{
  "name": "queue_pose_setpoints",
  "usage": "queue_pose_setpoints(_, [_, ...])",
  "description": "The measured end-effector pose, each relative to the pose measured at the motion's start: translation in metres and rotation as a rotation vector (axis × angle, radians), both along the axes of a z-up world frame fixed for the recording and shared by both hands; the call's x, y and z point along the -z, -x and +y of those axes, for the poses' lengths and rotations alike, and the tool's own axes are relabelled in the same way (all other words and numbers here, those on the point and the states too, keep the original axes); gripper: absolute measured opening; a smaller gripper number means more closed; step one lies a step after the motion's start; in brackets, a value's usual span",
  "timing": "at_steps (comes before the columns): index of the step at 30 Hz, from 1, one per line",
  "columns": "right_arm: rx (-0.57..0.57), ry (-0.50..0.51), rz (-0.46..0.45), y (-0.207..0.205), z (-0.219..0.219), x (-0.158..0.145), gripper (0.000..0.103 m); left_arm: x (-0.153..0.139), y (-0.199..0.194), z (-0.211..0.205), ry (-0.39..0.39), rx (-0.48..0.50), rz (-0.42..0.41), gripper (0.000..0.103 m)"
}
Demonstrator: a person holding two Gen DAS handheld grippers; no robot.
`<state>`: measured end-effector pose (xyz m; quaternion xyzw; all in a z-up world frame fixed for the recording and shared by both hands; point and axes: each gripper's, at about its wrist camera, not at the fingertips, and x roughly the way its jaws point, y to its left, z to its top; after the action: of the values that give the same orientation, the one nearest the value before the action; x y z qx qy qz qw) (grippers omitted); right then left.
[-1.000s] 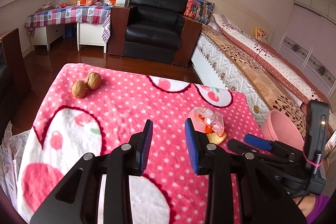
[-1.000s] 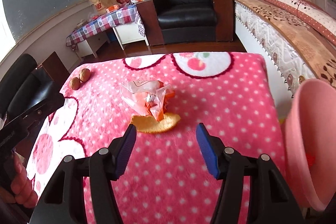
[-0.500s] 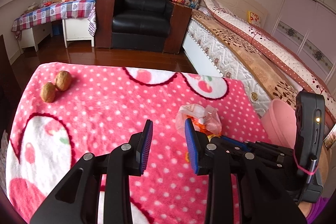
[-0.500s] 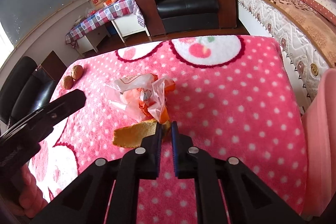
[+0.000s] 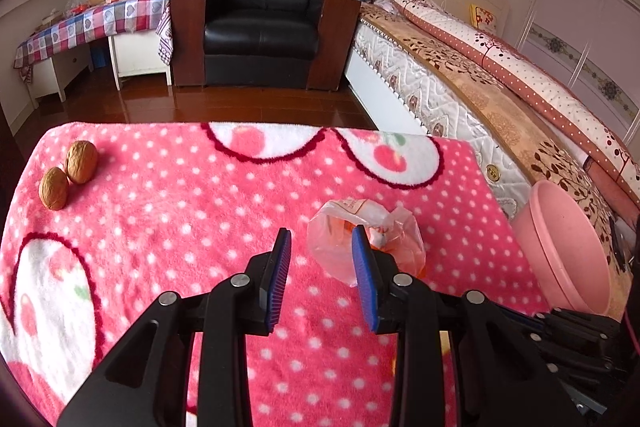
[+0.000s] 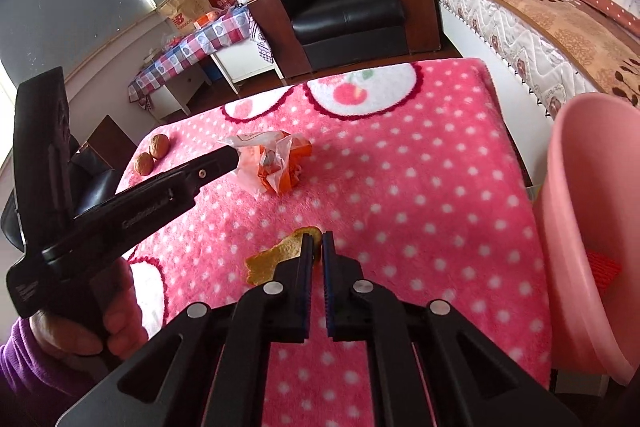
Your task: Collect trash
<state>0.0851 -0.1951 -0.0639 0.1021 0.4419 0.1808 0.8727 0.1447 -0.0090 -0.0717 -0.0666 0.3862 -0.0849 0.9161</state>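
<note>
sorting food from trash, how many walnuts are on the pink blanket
2. Both brown whole walnuts lie side by side, seemingly touching, near the far left corner of the pink polka-dot fleece blanket: one farther back, the other nearer. None seems hidden.

Pink white-dotted blanket [image 5: 168,211] — orange peel [image 6: 276,259] — pink bin [image 6: 580,227]

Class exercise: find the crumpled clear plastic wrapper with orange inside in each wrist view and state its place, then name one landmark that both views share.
Left wrist view: plastic wrapper lies lower centre-right on the pink blanket, partly behind the left gripper's right-hand finger.
Right wrist view: wrapper sits left of centre, at the left gripper's tip.
Shared landmark: two walnuts near the blanket's left edge.
</note>
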Motion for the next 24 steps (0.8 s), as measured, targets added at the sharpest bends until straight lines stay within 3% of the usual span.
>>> queue_pose_setpoints(2, [0.006, -0.004, 0.001, 0.003, -0.003, -0.001, 0.004, 0.0, 0.0, -0.002, -0.009, -0.003, -0.008, 0.031])
queue_pose_setpoints(4, [0.012, -0.009, 0.001, 0.007, -0.006, -0.002, 0.004, -0.001, 0.002, -0.003, -0.02, -0.005, -0.018, 0.01])
queue_pose_setpoints(6, [0.017, -0.013, -0.001, 0.011, -0.009, -0.005, 0.004, -0.004, 0.004, -0.002, -0.013, -0.01, -0.022, 0.004])
queue_pose_setpoints(14, [0.03, -0.015, -0.031, 0.024, -0.012, -0.016, 0.004, -0.026, 0.031, 0.011, 0.034, -0.046, -0.064, 0.001])
queue_pose_setpoints(24, [0.046, -0.012, -0.069, 0.036, -0.021, -0.034, 0.004, -0.047, 0.063, 0.017, 0.035, -0.055, -0.095, 0.0])
